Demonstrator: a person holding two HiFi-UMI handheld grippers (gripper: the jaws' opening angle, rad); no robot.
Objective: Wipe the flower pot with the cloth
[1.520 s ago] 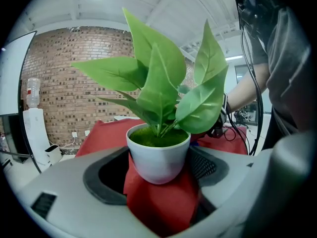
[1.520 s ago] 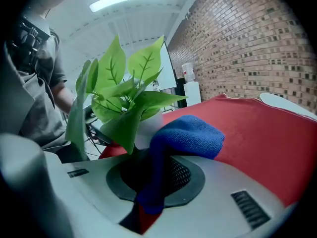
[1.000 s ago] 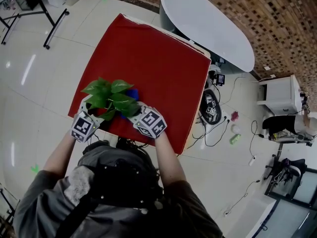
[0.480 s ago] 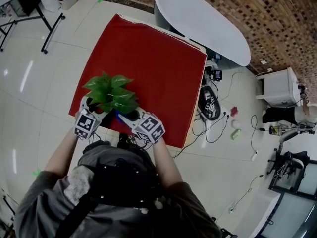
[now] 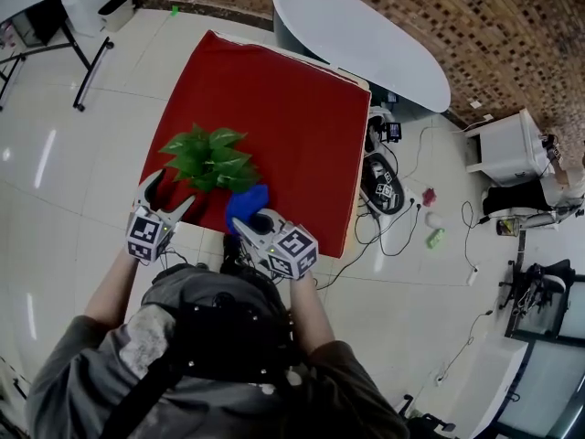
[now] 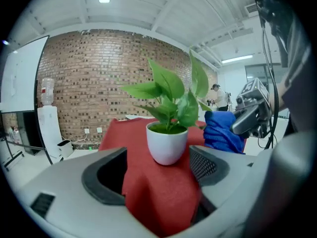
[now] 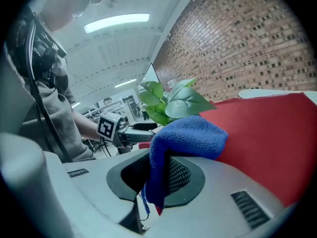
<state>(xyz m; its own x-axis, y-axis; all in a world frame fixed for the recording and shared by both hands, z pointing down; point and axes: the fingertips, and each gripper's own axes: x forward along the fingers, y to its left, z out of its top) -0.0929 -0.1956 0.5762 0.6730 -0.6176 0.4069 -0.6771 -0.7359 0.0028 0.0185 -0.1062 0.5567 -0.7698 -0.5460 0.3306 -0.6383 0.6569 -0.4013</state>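
The right gripper (image 7: 157,177) has its jaws pinched on a blue cloth (image 7: 190,135), which bunches up over the tips and hangs down between them. The left gripper (image 6: 158,170) has its jaws wide apart with nothing in them. Just beyond them a white flower pot (image 6: 167,144) with a green plant (image 6: 173,90) stands upright near the front edge of the red table (image 5: 274,108), and the cloth is held just beside the pot on its right.
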